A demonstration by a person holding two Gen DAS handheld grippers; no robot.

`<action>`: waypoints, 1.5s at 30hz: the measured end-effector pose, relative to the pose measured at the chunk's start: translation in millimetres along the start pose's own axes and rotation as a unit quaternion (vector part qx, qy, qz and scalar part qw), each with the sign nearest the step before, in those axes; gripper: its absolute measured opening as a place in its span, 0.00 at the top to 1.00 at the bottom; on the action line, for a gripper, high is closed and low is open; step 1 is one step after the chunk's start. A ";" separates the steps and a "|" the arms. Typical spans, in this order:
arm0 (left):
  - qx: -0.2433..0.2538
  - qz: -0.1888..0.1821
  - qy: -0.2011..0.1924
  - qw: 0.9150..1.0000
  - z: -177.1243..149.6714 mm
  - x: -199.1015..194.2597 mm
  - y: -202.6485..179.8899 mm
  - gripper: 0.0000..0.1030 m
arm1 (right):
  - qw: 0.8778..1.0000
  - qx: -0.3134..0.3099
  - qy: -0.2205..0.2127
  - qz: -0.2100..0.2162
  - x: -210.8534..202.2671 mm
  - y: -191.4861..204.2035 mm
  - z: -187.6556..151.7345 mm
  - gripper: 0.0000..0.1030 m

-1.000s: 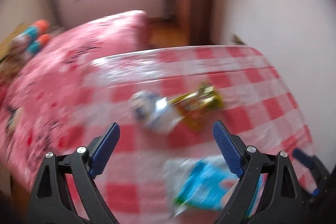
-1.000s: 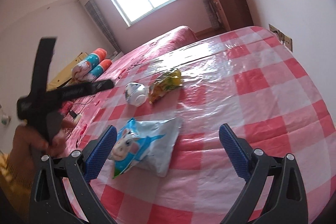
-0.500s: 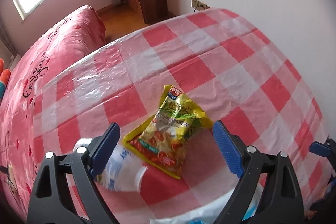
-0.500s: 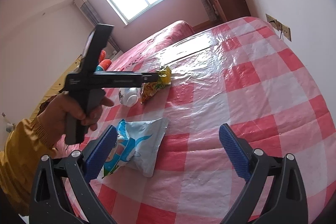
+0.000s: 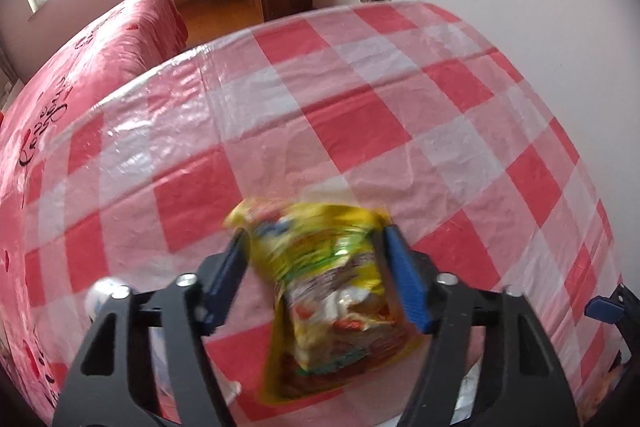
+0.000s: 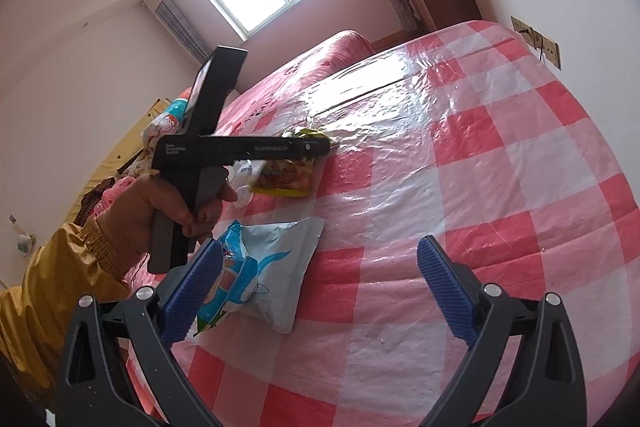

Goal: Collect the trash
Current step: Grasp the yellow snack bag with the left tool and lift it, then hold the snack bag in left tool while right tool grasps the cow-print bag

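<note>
The yellow snack packet (image 5: 332, 287) is enclosed by the closing left gripper (image 5: 316, 283) for lifting off the bench (image 5: 440, 115); the right gripper (image 6: 320, 291) is kept spread, empty.

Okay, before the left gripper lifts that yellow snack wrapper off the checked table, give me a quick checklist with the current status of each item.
1. yellow wrapper sits between the left gripper fingers: ok.
2. Jaws fully clamped: not ok, they are closing now; pads at the wrapper's sides, firm grip cannot tell.
3. white bottle clear of the jaws: ok, it lies left of them.
4. right gripper free: ok, open, nothing between its pads.
5. blue and white packet left on the tablecloth: ok, untouched.
</note>
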State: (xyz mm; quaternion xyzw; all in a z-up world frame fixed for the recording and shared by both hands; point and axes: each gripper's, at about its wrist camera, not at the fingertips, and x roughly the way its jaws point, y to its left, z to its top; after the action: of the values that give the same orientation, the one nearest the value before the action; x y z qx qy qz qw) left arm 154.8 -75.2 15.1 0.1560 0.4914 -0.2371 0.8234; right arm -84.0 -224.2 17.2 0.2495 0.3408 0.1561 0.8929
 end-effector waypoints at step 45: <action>-0.134 0.041 -0.088 0.986 -160.4 -140.7 32.9 0.62 | 0.971 -0.234 0.052 0.004 53.7 98.0 -27.5 0.06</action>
State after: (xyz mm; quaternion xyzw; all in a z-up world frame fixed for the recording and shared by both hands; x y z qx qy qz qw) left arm -2.1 64.4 65.0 0.0424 0.4372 -0.1484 0.8860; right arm -74.9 -109.6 25.1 0.0270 0.3400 0.2478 0.9068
